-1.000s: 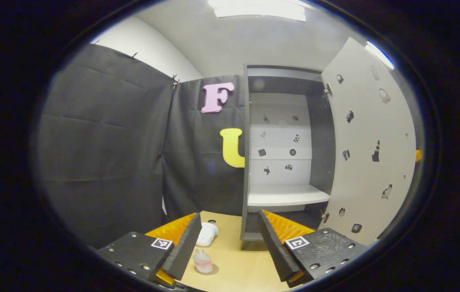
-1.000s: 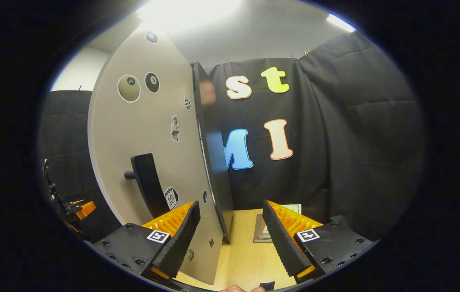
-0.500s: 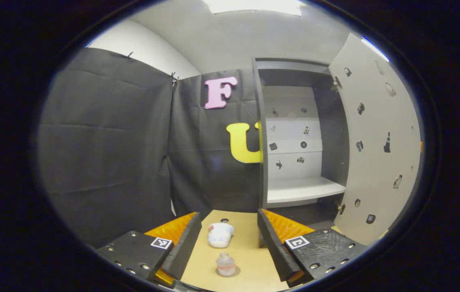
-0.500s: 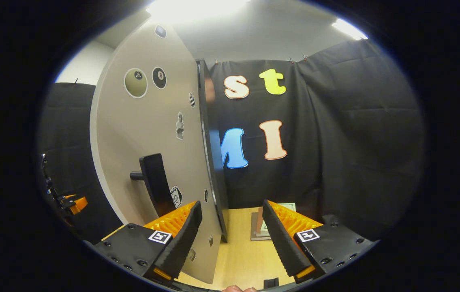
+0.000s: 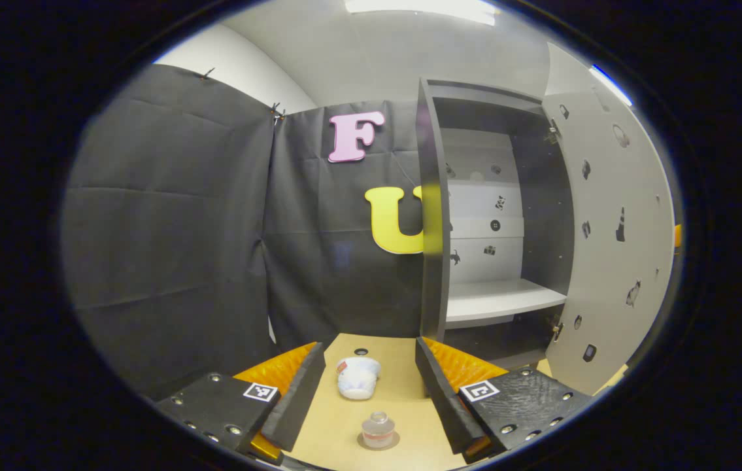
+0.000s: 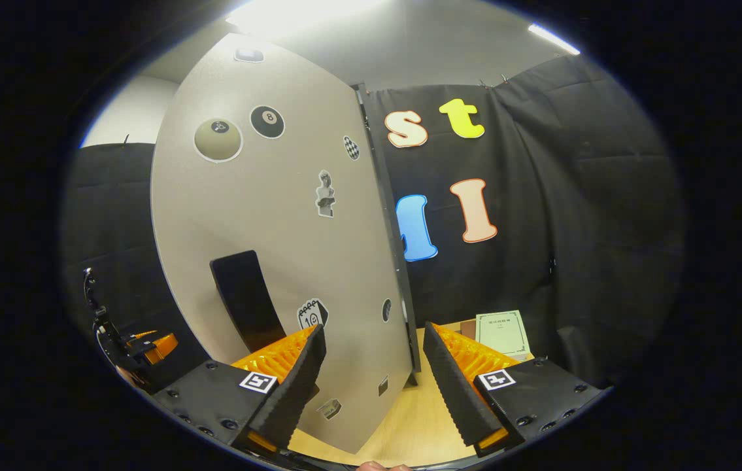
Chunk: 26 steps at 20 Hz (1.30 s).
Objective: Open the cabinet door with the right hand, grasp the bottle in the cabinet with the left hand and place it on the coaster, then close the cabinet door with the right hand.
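Cabinet (image 5: 498, 196) stands w/ door (image 6: 279, 248) swung out, handle (image 6: 243, 301) facing the right gripper (image 6: 371, 379), jaws wide, nothing held. Left gripper (image 5: 367, 392) also wide open, empty, above the table (image 5: 344, 432). Bottle (image 5: 378, 430) stands upright on coaster (image 5: 363, 443), cap up, just short of a white cup (image 5: 357, 377) lying on its side.

On the outer face of the cabinet door (image 6: 266, 261), a black billiard-ball sticker (image 6: 267, 122) near the top carries the number 8. Low on the same door, just right of the black handle (image 6: 243, 301), a calendar-style sticker (image 6: 311, 315) shows the number 10. Beside the 8 ball, the olive ball sticker (image 6: 218, 139) bears a digit too small to make out (as is the print on the booklet (image 6: 502, 332) lying right of the door).
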Each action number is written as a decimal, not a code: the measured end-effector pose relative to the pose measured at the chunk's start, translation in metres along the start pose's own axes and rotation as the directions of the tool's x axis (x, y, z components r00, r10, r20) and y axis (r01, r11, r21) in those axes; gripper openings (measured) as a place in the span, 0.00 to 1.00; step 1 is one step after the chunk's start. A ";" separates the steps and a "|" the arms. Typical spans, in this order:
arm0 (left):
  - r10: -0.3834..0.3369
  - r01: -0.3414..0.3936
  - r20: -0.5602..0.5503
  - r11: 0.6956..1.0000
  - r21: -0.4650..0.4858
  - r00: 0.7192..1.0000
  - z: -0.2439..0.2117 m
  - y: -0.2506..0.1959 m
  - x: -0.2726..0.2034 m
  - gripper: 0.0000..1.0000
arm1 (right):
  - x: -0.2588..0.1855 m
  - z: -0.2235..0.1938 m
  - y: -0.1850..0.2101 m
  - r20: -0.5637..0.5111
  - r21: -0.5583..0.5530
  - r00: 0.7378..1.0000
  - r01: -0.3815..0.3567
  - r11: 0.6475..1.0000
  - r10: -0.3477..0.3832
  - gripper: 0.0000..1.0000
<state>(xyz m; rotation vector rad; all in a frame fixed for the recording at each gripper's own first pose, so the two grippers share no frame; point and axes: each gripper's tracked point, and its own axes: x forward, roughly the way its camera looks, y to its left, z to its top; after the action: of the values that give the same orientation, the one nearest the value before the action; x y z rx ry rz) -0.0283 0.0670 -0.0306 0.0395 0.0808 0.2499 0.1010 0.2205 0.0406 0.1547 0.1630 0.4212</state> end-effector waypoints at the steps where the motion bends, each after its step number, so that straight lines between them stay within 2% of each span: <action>1: -0.004 0.004 -0.003 1.000 0.004 1.000 -0.004 0.004 0.004 0.84 | 0.004 0.000 0.007 0.003 -0.001 1.000 -0.003 1.000 0.003 0.96; 4: -0.022 0.022 -0.006 1.000 0.010 1.000 -0.010 0.012 0.015 0.84 | 0.015 -0.002 0.035 0.001 -0.025 1.000 -0.017 1.000 0.017 0.96; 8: -0.063 0.063 0.001 0.998 -0.029 0.998 -0.011 0.020 0.024 0.84 | 0.046 -0.006 0.077 -0.008 -0.048 0.999 -0.046 0.998 0.046 0.96; 11: -0.057 0.057 0.001 0.997 -0.042 0.998 -0.012 0.033 0.022 0.84 | 0.070 -0.005 0.106 -0.003 -0.065 0.997 -0.074 0.995 0.074 0.96; 14: -0.049 0.049 -0.001 0.996 -0.080 0.999 -0.014 0.049 0.016 0.84 | 0.091 -0.013 0.147 -0.018 -0.043 0.989 -0.149 0.988 0.148 0.96; 16: -0.044 0.044 0.001 0.994 -0.096 0.999 -0.012 0.058 0.013 0.85 | 0.094 -0.010 0.166 -0.015 -0.073 0.984 -0.181 0.981 0.180 0.97; 19: -0.002 0.002 0.001 0.998 -0.068 1.000 -0.004 0.067 0.006 0.84 | 0.090 -0.009 0.160 -0.001 -0.130 0.985 -0.171 0.977 0.172 0.98; 20: 0.011 -0.011 0.011 0.999 -0.052 1.000 0.002 0.068 0.005 0.84 | 0.090 -0.008 0.153 0.005 -0.154 0.988 -0.149 0.977 0.151 0.93; 21: 0.022 -0.021 0.021 0.999 -0.034 1.000 0.008 0.067 0.001 0.84 | 0.093 -0.007 0.147 0.015 -0.183 0.990 -0.133 0.974 0.138 0.98; 22: 0.036 -0.035 0.030 0.999 -0.015 0.999 0.015 0.065 0.000 0.84 | 0.093 -0.005 0.139 0.023 -0.215 0.991 -0.121 0.969 0.128 0.98; 23: 0.046 -0.046 0.043 0.999 -0.001 0.998 0.022 0.059 -0.006 0.84 | 0.093 -0.004 0.130 0.026 -0.244 0.992 -0.112 0.963 0.122 0.93; 24: 0.057 -0.058 0.063 0.998 0.008 0.996 0.031 0.053 -0.010 0.84 | 0.091 -0.002 0.122 0.029 -0.268 0.992 -0.113 0.957 0.125 0.98; 26: 0.038 -0.039 0.100 0.999 0.010 0.994 0.043 0.029 -0.016 0.84 | 0.084 0.002 0.106 0.037 -0.294 0.990 -0.121 0.948 0.137 0.98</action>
<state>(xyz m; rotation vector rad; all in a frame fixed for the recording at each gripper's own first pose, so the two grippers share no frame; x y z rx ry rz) -0.0470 0.0902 0.0149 0.0657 -0.0179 0.2855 0.1352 0.3511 0.0509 -0.1137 0.0332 0.5660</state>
